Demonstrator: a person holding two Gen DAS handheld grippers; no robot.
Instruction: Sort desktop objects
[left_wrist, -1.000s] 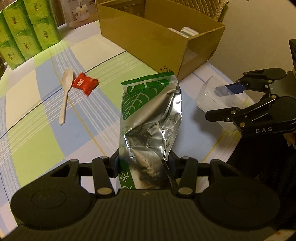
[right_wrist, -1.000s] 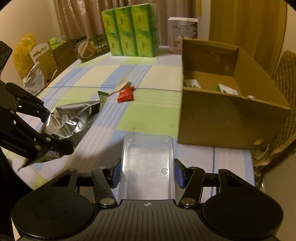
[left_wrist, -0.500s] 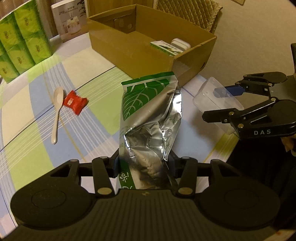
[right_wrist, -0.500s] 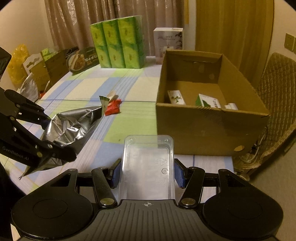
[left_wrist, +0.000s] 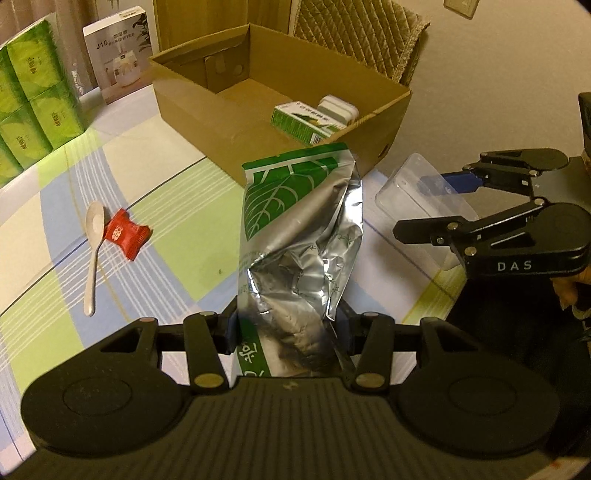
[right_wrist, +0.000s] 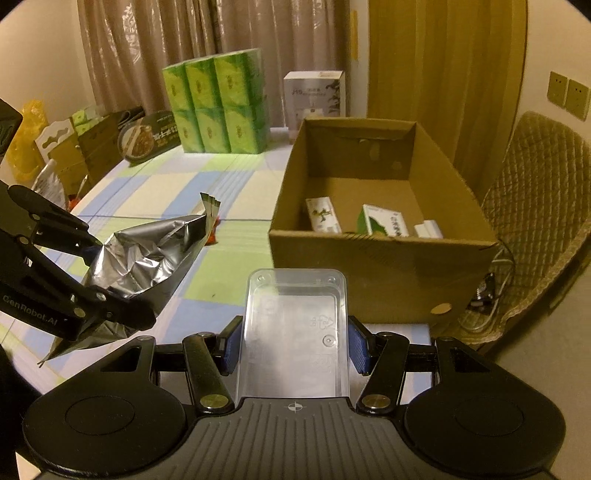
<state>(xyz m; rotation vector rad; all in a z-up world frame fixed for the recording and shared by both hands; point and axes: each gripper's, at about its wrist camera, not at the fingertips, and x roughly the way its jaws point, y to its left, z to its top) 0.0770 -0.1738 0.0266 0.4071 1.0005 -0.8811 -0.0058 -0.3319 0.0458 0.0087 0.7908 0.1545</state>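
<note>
Over checked tablecloth (left_wrist: 177, 192), "DAS"-marked right claw (right_wrist: 295, 345) clamps clear tray (right_wrist: 295, 332); left claw (left_wrist: 288, 328) clamps foil bag (left_wrist: 295, 236).

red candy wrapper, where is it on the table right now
In the left wrist view the red candy wrapper lies on the checked tablecloth, touching the white spoon, left of the held foil bag.

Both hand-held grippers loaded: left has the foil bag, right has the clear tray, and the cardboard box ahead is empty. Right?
Not quite. The left hand-held gripper does hold the foil bag and the right hand-held gripper the clear tray, but the cardboard box is not empty: the right wrist view shows small cartons lying on its floor.
</note>
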